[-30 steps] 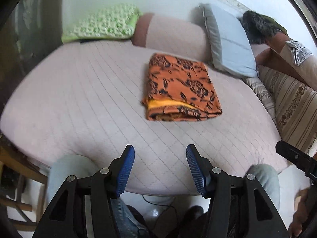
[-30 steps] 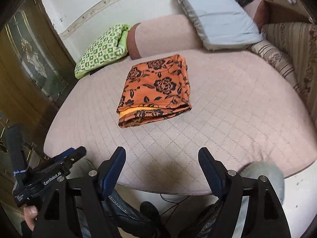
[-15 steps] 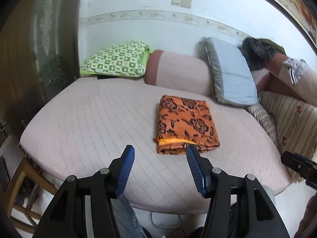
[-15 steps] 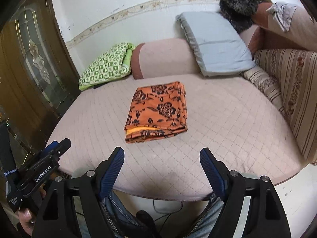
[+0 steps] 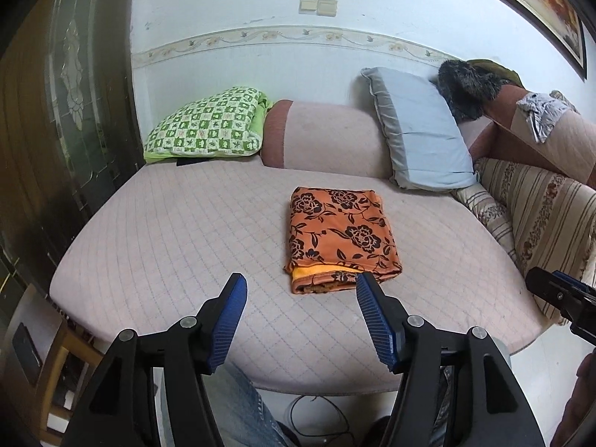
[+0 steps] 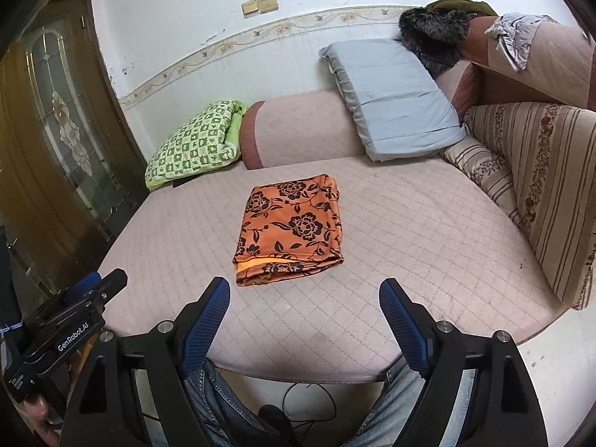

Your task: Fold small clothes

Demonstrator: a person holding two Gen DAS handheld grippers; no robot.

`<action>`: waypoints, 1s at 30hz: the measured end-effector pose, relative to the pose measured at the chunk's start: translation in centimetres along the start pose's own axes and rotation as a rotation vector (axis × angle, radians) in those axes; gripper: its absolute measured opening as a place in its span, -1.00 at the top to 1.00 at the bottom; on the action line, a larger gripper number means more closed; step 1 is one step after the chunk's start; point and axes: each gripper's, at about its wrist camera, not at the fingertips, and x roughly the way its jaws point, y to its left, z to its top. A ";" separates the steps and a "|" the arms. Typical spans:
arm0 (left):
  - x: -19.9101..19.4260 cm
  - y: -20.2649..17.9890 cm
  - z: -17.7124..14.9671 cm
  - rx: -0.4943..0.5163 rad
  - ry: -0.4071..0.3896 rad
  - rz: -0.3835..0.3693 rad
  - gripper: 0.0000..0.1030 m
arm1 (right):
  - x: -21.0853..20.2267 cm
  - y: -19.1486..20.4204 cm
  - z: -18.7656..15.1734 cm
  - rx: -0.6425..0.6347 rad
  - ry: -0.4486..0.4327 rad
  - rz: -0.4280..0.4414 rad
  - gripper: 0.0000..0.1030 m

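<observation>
An orange cloth with black flowers (image 5: 341, 238) lies folded into a flat rectangle in the middle of the pink quilted bed (image 5: 178, 231). It also shows in the right wrist view (image 6: 290, 232). My left gripper (image 5: 301, 288) is open and empty, held back over the bed's near edge, short of the cloth. My right gripper (image 6: 304, 290) is open and empty, also near the front edge, apart from the cloth. The left gripper's body shows in the right wrist view (image 6: 63, 331), and the right gripper's body in the left wrist view (image 5: 562, 294).
A green checked folded blanket (image 5: 205, 128), a pink bolster (image 5: 324, 138) and a grey pillow (image 5: 417, 141) line the back of the bed. A striped cushion (image 5: 544, 216) stands at the right. A dark wooden door (image 5: 56, 130) is at the left. My knees in jeans (image 6: 223, 402) are below.
Both grippers have pulled back and tilted up from the bed, so more wall shows. The folded cloth has not moved. Both grippers stay open.
</observation>
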 end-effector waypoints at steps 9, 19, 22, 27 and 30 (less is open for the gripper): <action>1.4 -0.6 0.5 0.028 0.037 0.000 -0.24 | 0.9 -0.4 0.3 0.001 0.030 -0.011 -0.63; 2.7 -1.3 1.4 0.031 0.057 -0.002 -0.24 | 2.3 -0.3 0.7 -0.020 0.052 -0.018 -0.64; 3.0 -1.6 1.3 0.027 0.063 -0.002 -0.24 | 2.6 0.0 0.8 -0.026 0.064 -0.004 -0.64; 3.5 -1.7 1.3 0.013 0.071 -0.004 -0.24 | 2.9 0.5 0.9 -0.042 0.069 -0.001 -0.64; 3.6 -1.7 1.3 -0.001 0.077 -0.005 -0.24 | 3.2 0.8 1.0 -0.053 0.073 -0.002 -0.64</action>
